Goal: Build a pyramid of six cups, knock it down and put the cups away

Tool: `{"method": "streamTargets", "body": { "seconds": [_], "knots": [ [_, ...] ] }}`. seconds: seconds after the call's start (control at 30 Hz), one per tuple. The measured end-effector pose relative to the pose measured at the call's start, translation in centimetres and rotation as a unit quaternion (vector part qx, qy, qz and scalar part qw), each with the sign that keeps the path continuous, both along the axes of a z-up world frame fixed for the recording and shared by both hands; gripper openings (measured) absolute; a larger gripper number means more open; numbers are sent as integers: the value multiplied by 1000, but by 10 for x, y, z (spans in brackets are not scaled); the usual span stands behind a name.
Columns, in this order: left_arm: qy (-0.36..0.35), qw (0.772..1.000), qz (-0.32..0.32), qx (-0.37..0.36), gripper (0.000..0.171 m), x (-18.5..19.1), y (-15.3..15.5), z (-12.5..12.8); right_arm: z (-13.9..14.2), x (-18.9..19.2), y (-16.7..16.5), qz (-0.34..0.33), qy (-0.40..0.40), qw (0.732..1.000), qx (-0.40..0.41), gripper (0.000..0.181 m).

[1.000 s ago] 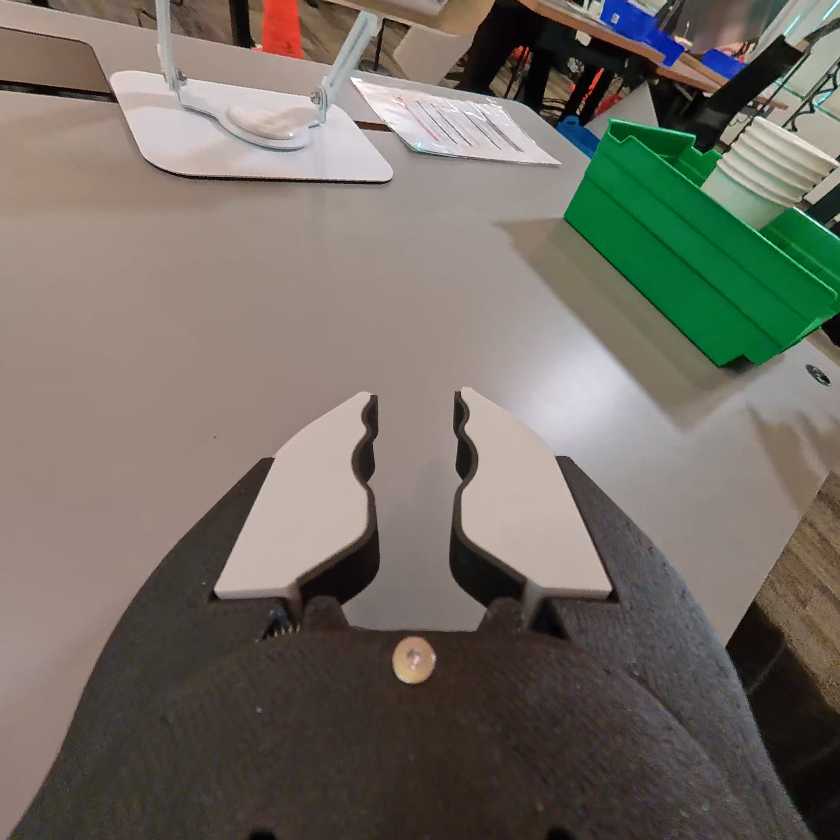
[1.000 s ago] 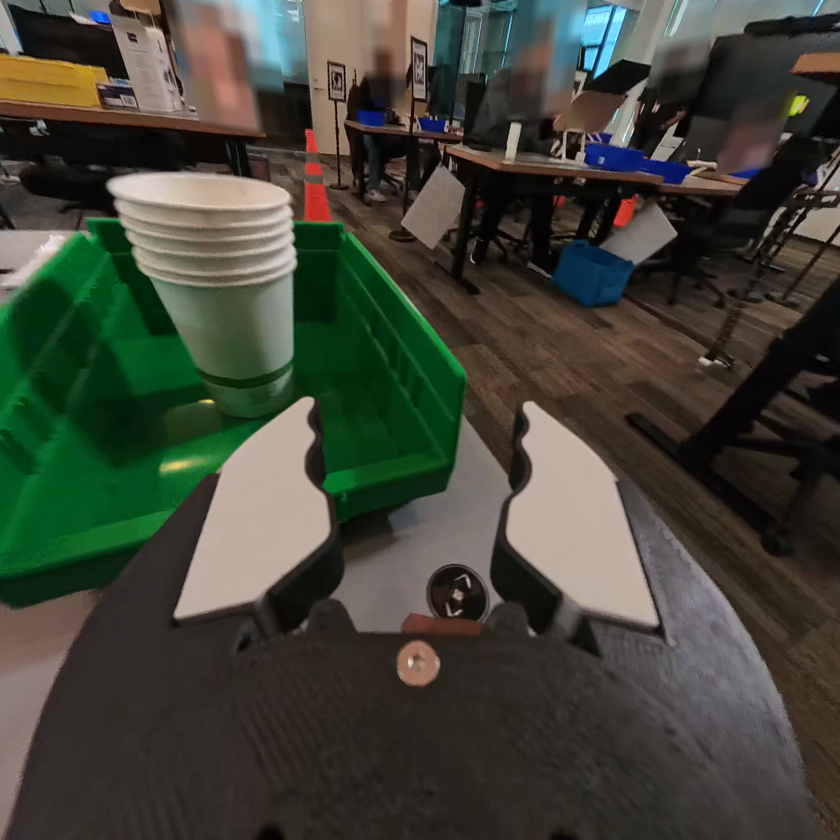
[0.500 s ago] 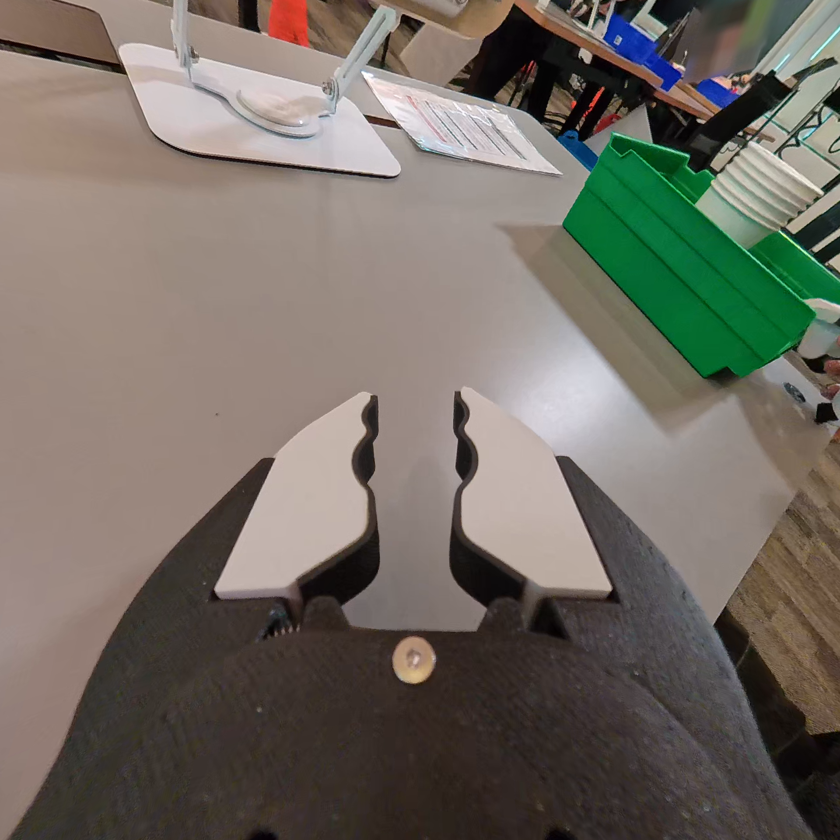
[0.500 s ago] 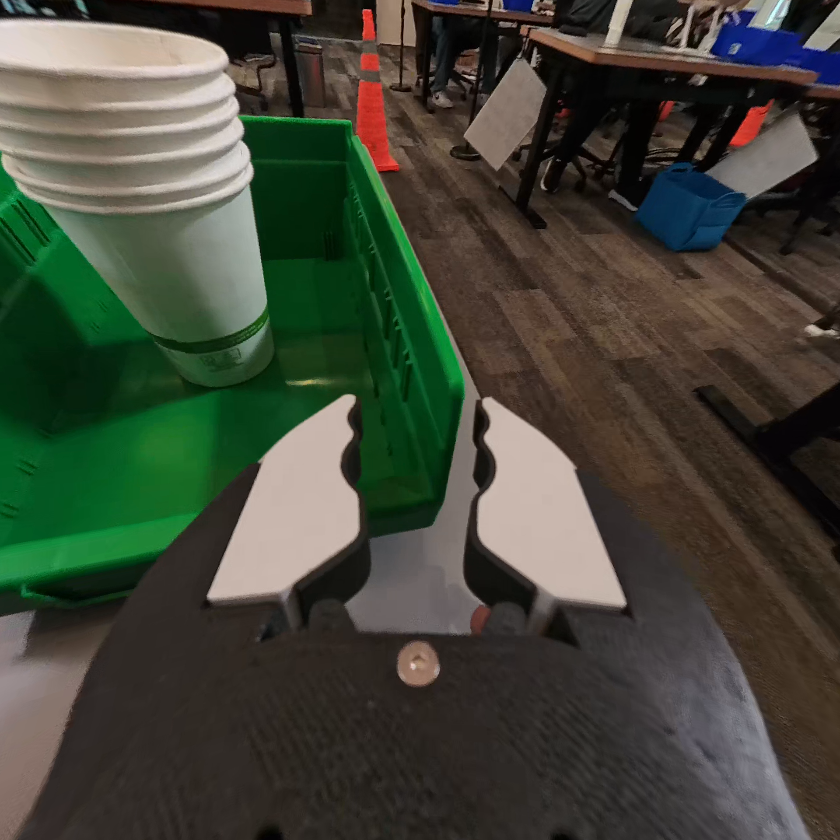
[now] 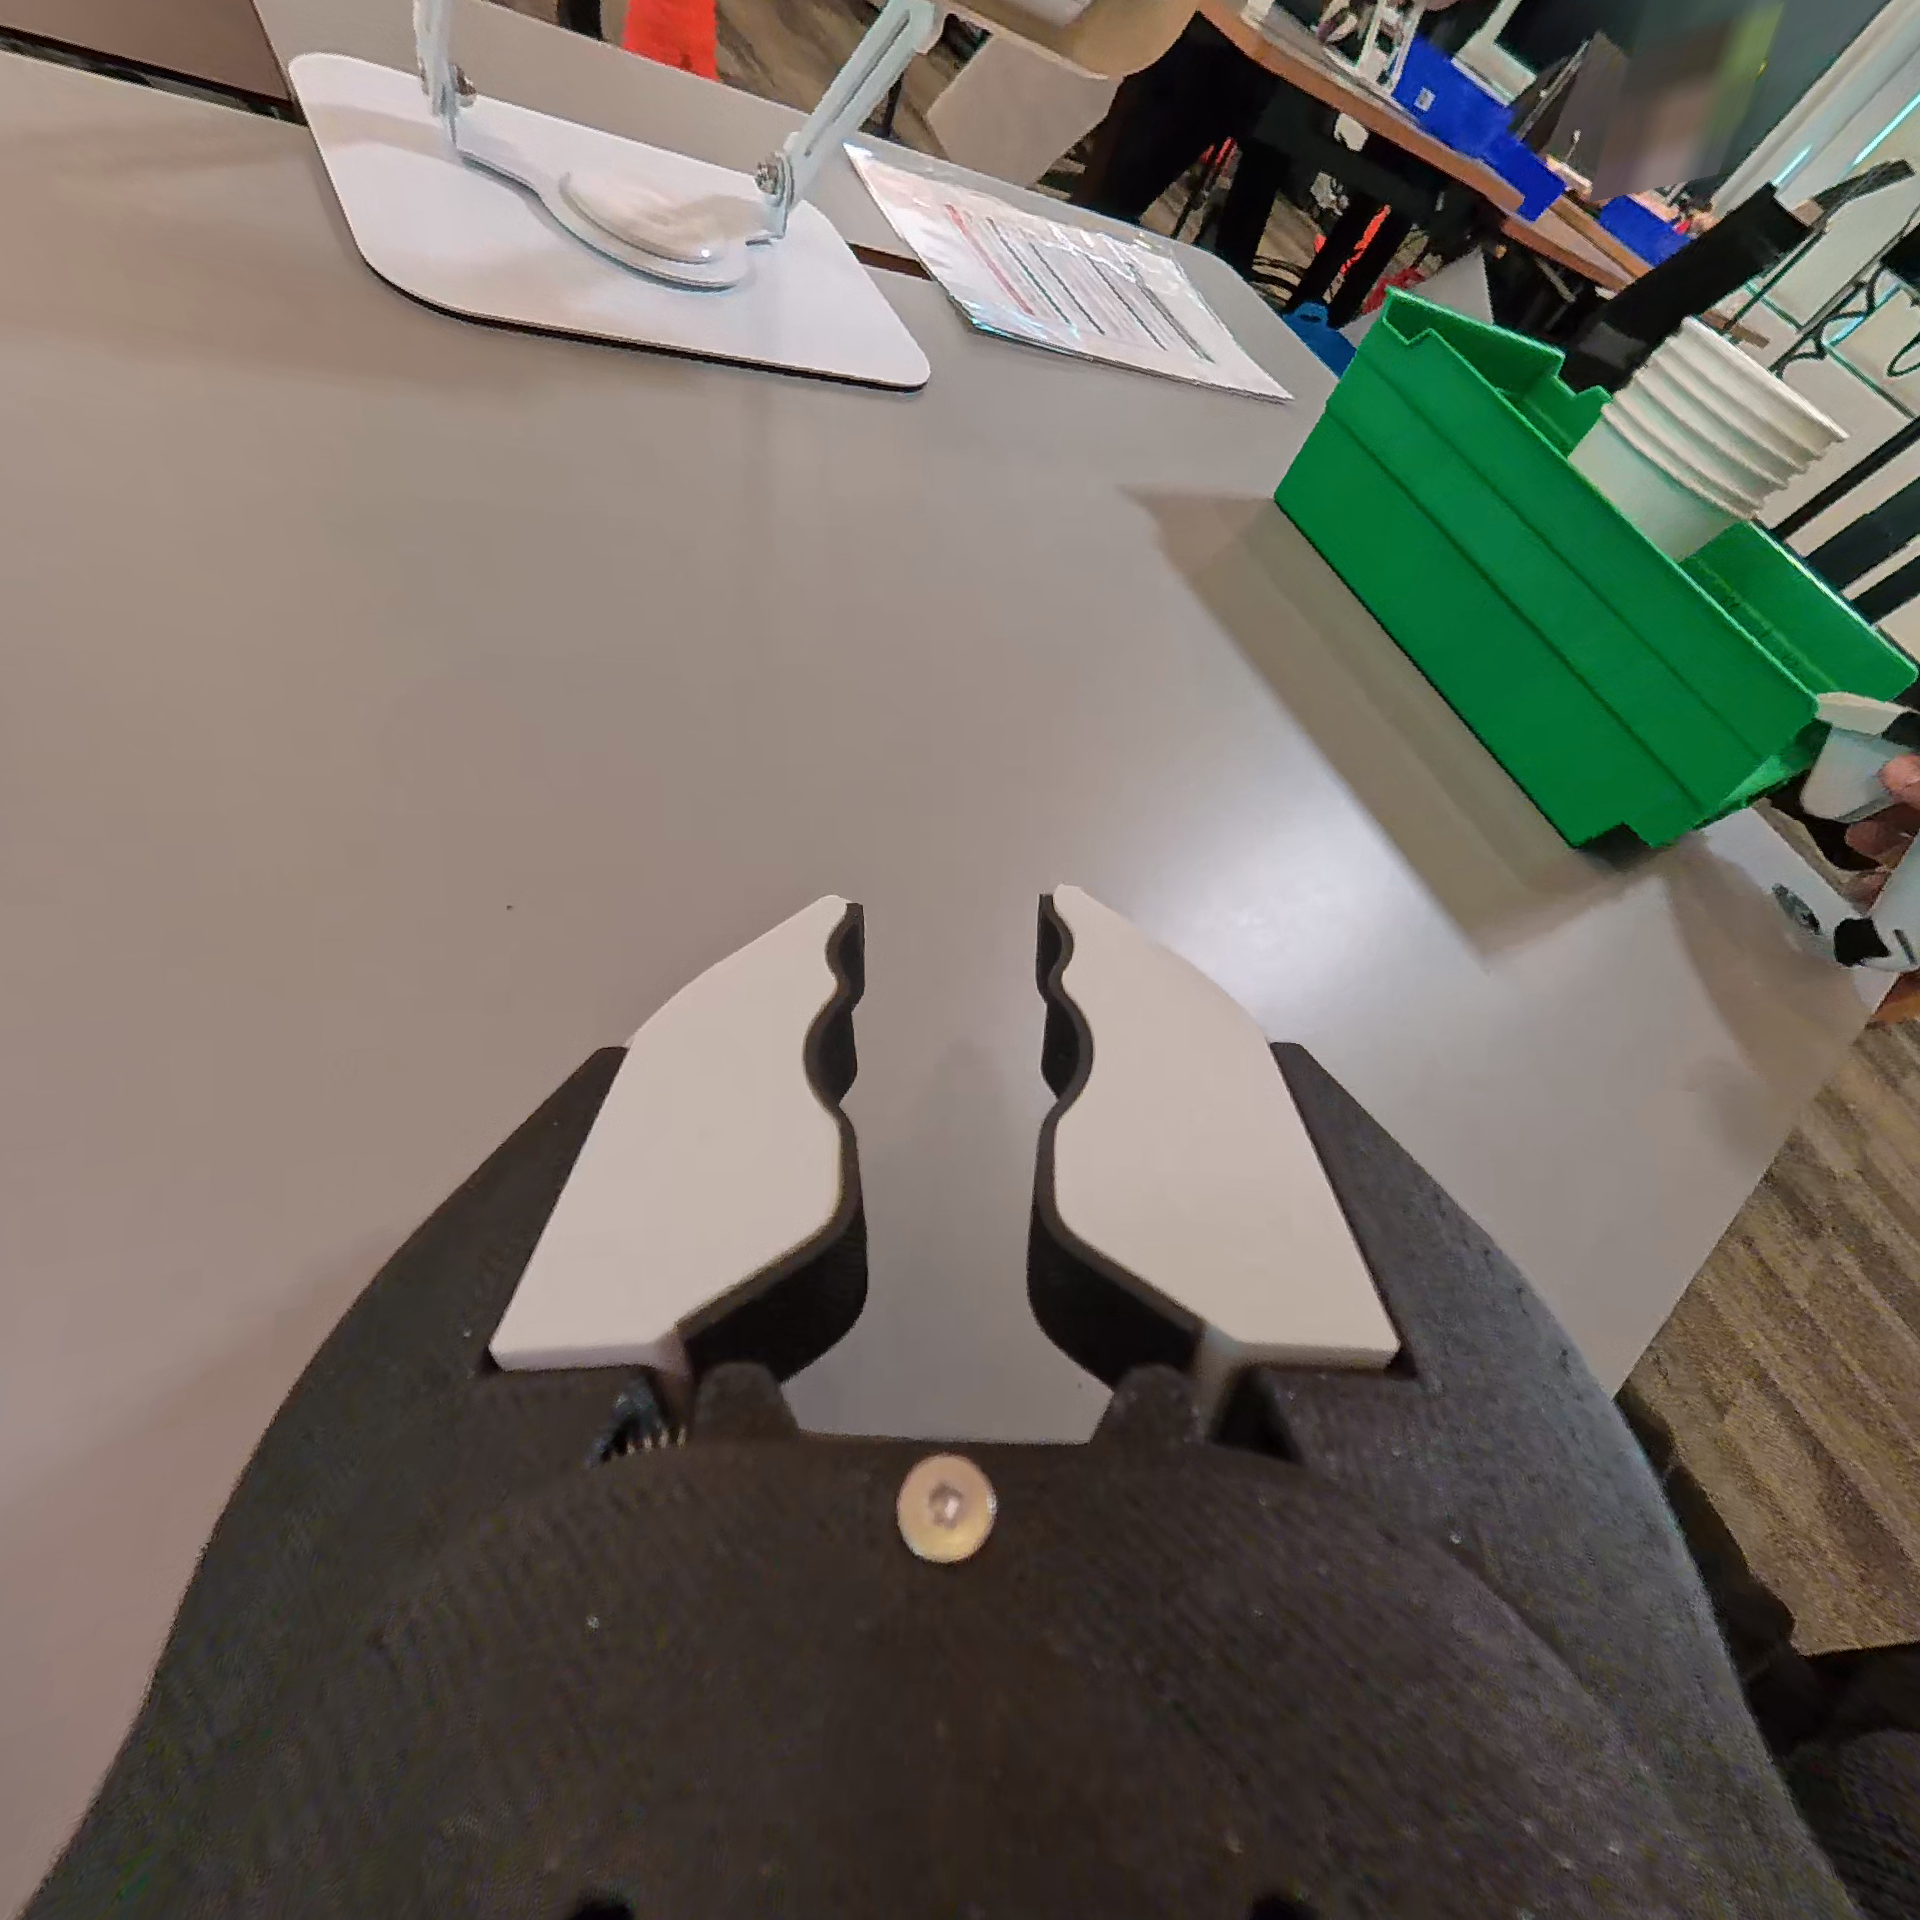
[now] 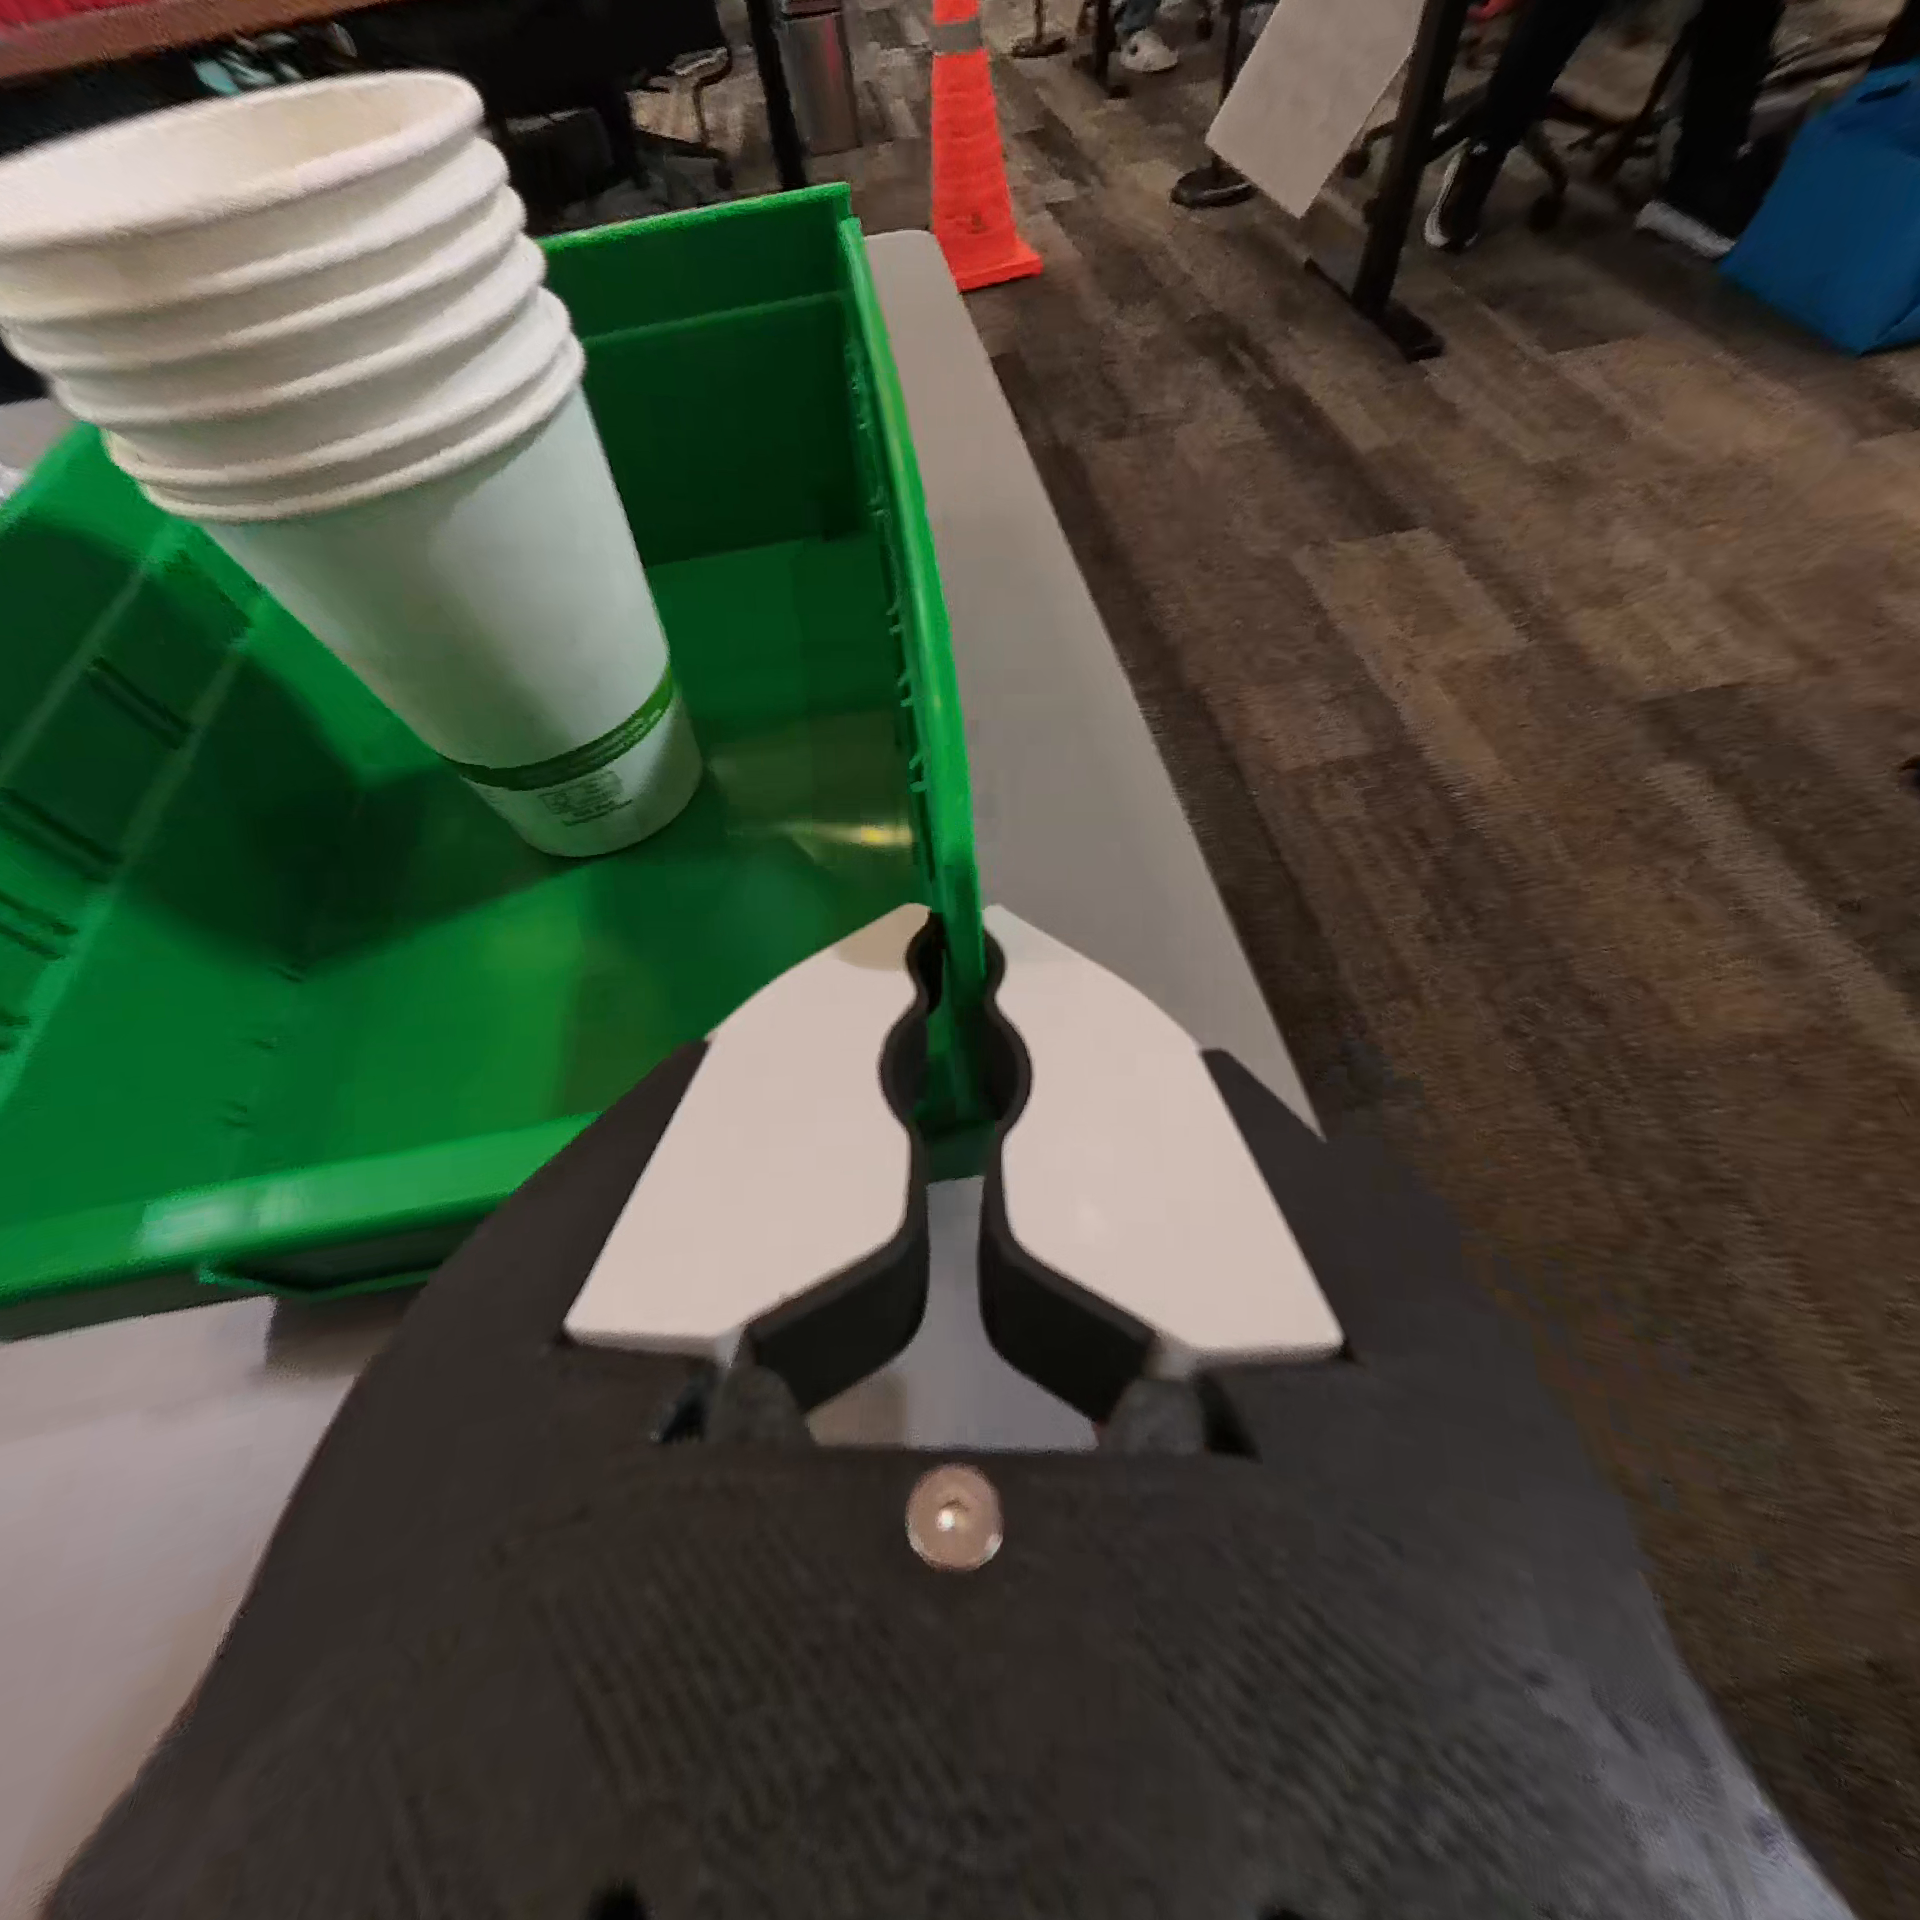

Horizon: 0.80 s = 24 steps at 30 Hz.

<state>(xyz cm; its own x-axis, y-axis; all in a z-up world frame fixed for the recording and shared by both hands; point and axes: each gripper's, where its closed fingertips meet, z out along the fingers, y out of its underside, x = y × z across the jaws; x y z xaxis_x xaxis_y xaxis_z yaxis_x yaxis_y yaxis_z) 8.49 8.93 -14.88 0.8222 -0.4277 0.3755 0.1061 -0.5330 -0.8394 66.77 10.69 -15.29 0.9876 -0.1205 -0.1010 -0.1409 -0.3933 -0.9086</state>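
Note:
A green plastic bin point(image 6: 436, 997) stands on the grey table near its right edge and holds a stack of several white paper cups point(image 6: 416, 499). My right gripper point(image 6: 956, 920) is shut on the bin's right side wall point(image 6: 935, 727) near its front corner. In the left wrist view the bin point(image 5: 1538, 623) and the cups point(image 5: 1704, 447) are at the far right, with the right gripper point(image 5: 1860, 758) at the bin's near corner. My left gripper point(image 5: 948, 909) is open and empty, low over bare table.
A white stand base point(image 5: 603, 239) with two thin arms and a clear-sleeved sheet point(image 5: 1070, 275) lie at the table's far side. The table's right edge point(image 6: 1122, 675) drops to wood floor. An orange cone point(image 6: 971, 145) and other desks stand beyond.
My right gripper has moved forward and down onto the bin's right wall and closed on it. My left gripper has stayed open and shifted only slightly.

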Motion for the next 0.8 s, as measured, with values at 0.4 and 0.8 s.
{"method": "streamTargets", "body": {
  "seconds": [0.4, 0.8],
  "knots": [
    [10, 1000, 1, 8, 32, -1, 1, 1, 11, -19, 2, 5, 33, 999, 12, 3],
    [11, 1000, 0, 8, 32, 0, 0, 1, 18, -29, -14, 34, 36, 999, -4, 4]
  ]
}}
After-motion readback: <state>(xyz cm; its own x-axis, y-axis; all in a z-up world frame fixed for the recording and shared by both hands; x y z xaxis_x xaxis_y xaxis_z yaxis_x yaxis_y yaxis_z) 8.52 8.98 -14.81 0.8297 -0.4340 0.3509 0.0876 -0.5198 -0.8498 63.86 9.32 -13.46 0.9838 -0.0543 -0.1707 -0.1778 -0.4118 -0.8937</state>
